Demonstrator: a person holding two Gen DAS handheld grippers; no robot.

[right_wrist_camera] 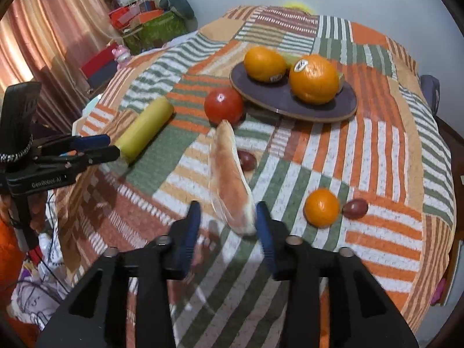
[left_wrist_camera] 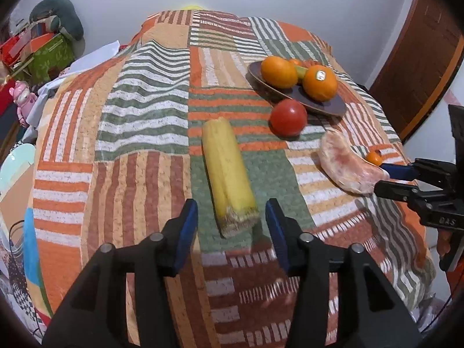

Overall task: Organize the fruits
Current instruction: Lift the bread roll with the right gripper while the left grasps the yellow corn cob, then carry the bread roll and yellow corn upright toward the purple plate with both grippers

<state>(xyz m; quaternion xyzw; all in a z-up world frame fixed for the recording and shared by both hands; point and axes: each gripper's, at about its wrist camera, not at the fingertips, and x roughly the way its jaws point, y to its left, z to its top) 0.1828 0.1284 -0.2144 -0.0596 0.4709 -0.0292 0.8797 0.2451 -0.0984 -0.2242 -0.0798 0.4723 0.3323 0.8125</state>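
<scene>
A dark oval plate (left_wrist_camera: 324, 101) (right_wrist_camera: 290, 101) on the striped cloth holds two large oranges (left_wrist_camera: 279, 71) (right_wrist_camera: 313, 79). A red tomato (left_wrist_camera: 288, 117) (right_wrist_camera: 223, 105) lies just in front of it. A yellow banana piece (left_wrist_camera: 227, 177) (right_wrist_camera: 145, 129) lies with its cut end between the open fingers of my left gripper (left_wrist_camera: 230, 226) (right_wrist_camera: 111, 146). A pale pink pomelo wedge (left_wrist_camera: 348, 166) (right_wrist_camera: 230, 184) lies with its near end between the open fingers of my right gripper (right_wrist_camera: 227, 226) (left_wrist_camera: 380, 178). A small orange (right_wrist_camera: 322, 208) (left_wrist_camera: 374, 158) and two dark grapes (right_wrist_camera: 354, 208) lie nearby.
The patchwork cloth (left_wrist_camera: 145, 145) covers a round table. Boxes and a green cushion (left_wrist_camera: 55, 17) are stacked beyond its far left edge. A pink toy (left_wrist_camera: 24, 101) stands there too. A wooden door (left_wrist_camera: 420, 58) is at the right.
</scene>
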